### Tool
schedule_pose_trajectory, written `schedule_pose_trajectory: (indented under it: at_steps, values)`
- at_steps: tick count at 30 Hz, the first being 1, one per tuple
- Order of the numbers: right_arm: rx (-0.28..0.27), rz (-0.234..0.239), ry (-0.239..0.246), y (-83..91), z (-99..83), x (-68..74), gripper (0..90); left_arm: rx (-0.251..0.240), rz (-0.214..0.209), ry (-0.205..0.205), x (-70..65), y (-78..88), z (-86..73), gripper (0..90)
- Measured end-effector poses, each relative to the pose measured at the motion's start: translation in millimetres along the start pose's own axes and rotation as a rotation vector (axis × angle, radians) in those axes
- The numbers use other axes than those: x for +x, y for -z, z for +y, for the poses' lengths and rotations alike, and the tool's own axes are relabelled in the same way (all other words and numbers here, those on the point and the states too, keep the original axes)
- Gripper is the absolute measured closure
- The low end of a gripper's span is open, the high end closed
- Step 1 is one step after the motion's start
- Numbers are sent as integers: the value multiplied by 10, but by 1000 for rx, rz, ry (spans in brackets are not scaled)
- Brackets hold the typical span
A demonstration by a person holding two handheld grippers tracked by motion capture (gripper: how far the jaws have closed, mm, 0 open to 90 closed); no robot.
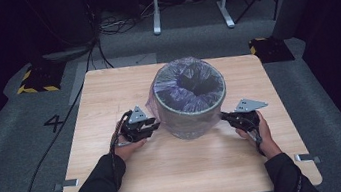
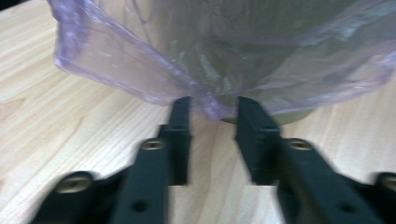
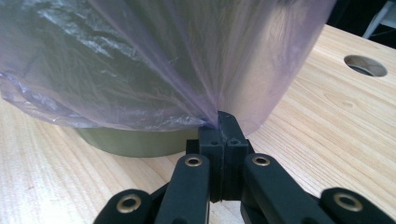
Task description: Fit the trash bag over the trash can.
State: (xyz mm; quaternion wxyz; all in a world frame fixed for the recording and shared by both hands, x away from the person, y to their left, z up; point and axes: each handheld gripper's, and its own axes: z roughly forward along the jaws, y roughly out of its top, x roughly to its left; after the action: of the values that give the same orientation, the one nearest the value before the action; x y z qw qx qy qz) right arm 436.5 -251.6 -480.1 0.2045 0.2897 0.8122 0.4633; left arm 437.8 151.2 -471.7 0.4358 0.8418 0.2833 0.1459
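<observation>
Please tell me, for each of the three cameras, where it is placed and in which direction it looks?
High view: above the person's side, looking forward and down on the table; both forearms, the left gripper and the right gripper flank the bin.
Left gripper view: rides the left gripper, looking along its parted jaws at the purple bag hem.
Right gripper view: rides the right gripper, jaws pinched on the bag.
Shared: all three show the bagged bin on the wooden table.
</observation>
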Motion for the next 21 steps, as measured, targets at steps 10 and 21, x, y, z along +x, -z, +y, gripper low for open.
schedule_pose_trajectory:
  at_steps: [10,21]
  values:
    - [-28,-8,-24,82,1,-39,679,40,63,-1,-72,219,-170,157]
    - [-21,19,-24,306,-16,-60,271,118,32,1,-247,288,-368,156]
